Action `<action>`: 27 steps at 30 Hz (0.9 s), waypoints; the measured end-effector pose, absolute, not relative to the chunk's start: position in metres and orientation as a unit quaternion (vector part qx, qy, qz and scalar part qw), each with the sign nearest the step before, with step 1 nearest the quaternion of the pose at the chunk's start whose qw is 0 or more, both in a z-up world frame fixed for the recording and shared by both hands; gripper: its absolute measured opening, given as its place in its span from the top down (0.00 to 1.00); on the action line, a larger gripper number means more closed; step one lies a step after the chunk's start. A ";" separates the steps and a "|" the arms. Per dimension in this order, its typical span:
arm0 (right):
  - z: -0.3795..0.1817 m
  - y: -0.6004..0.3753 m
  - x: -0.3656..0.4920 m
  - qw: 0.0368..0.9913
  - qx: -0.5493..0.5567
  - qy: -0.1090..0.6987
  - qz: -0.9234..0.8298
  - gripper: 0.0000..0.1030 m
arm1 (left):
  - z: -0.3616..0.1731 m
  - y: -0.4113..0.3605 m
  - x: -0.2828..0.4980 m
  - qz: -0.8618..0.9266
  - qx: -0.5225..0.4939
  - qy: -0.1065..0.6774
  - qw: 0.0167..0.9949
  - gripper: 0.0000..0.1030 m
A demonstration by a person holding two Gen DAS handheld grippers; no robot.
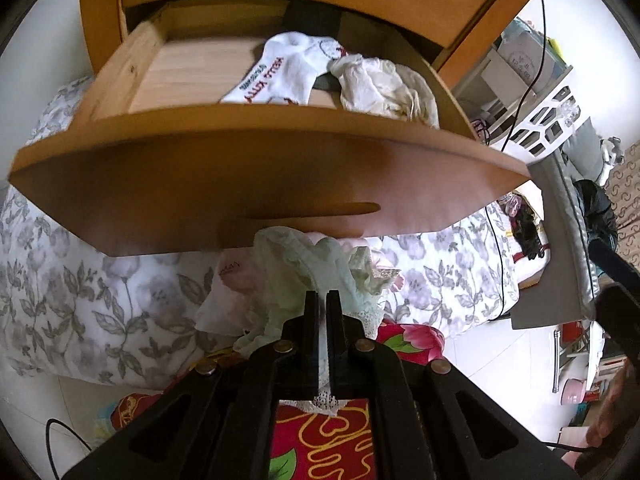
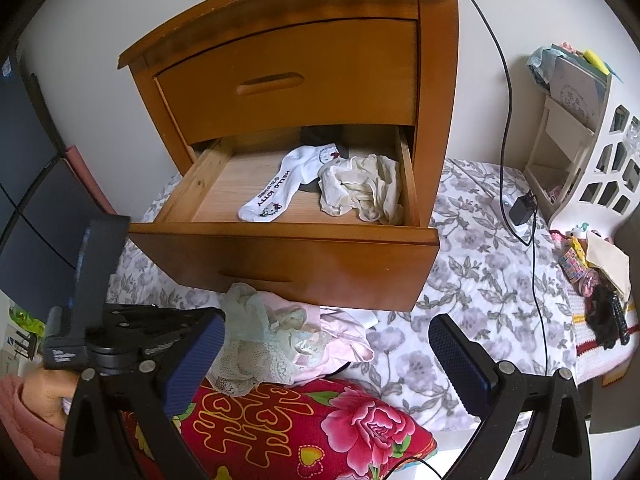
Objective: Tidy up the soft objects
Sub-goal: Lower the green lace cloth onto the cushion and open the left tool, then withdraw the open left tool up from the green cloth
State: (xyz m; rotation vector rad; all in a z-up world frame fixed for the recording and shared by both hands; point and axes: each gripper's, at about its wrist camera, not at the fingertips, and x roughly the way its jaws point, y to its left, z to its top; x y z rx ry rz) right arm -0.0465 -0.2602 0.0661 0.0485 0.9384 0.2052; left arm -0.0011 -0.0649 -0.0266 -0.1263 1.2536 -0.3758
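The nightstand's lower drawer (image 2: 280, 256) stands pulled out. Inside lie a white Hello Kitty sock (image 2: 276, 188) and a crumpled cream garment (image 2: 360, 188); both also show in the left wrist view, the sock (image 1: 288, 72) beside the cream garment (image 1: 380, 84). Below the drawer front (image 1: 280, 184), on the bed, lies a pile with a pale green lace garment (image 1: 304, 264) and pink clothes (image 2: 340, 336). My left gripper (image 1: 322, 300) is shut on the green lace garment (image 2: 248, 312). My right gripper (image 2: 326, 360) hangs open above the pile with nothing between its fingers.
A red floral pillow (image 2: 320, 420) lies in front of the pile. The upper drawer (image 2: 288, 76) is closed. A charger (image 2: 522, 208) and its cable rest on the floral bedsheet. A white shelf (image 2: 600, 152) and dark items (image 2: 608, 320) stand at the right.
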 end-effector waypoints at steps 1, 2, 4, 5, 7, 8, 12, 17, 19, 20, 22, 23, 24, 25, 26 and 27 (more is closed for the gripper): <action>0.066 -0.260 -0.046 0.886 0.023 0.452 0.099 0.00 | -0.023 -0.064 -0.002 -0.176 -0.059 0.580 0.793 0.87; 0.066 -0.260 -0.046 0.886 0.023 0.452 0.099 0.00 | -0.020 -0.063 -0.003 -0.177 -0.060 0.577 0.795 0.81; 0.066 -0.259 -0.046 0.886 0.023 0.452 0.098 0.00 | -0.010 -0.060 -0.005 -0.177 -0.059 0.566 0.803 0.70; 0.066 -0.259 -0.046 0.886 0.023 0.452 0.099 0.00 | -0.008 -0.058 -0.006 -0.177 -0.058 0.563 0.805 0.69; 0.066 -0.258 -0.046 0.886 0.021 0.453 0.099 0.00 | 0.001 -0.055 -0.008 -0.176 -0.058 0.552 0.813 0.68; 0.066 -0.257 -0.046 0.886 0.020 0.453 0.100 0.00 | 0.006 -0.053 -0.009 -0.174 -0.058 0.546 0.817 0.67; 0.064 -0.256 -0.045 0.885 0.018 0.455 0.101 0.00 | 0.027 -0.043 -0.011 -0.143 -0.046 0.511 0.846 0.47; 0.064 -0.254 -0.044 0.884 0.017 0.456 0.101 0.00 | 0.046 -0.025 -0.015 -0.094 -0.040 0.471 0.876 0.33; 0.063 -0.253 -0.043 0.884 0.016 0.457 0.101 0.00 | 0.052 -0.019 -0.016 -0.077 -0.037 0.456 0.886 0.25; 0.063 -0.253 -0.043 0.884 0.014 0.457 0.101 0.00 | 0.053 -0.017 -0.016 -0.073 -0.039 0.450 0.889 0.25; 0.062 -0.250 -0.042 0.883 0.012 0.457 0.101 0.00 | 0.054 -0.012 -0.017 -0.064 -0.042 0.443 0.893 0.24; 0.062 -0.250 -0.041 0.884 0.011 0.457 0.101 0.00 | 0.053 -0.010 -0.018 -0.061 -0.042 0.441 0.895 0.24; 0.062 -0.249 -0.041 0.884 0.011 0.457 0.101 0.00 | 0.052 -0.008 -0.017 -0.057 -0.042 0.438 0.896 0.24; 0.062 -0.248 -0.039 0.884 0.010 0.457 0.101 0.00 | 0.051 -0.007 -0.017 -0.053 -0.041 0.436 0.897 0.19; 0.062 -0.247 -0.038 0.884 0.009 0.457 0.101 0.00 | 0.051 -0.005 -0.018 -0.049 -0.040 0.434 0.899 0.15; 0.062 -0.246 -0.037 0.883 0.009 0.458 0.100 0.00 | 0.051 -0.004 -0.017 -0.044 -0.038 0.429 0.901 0.08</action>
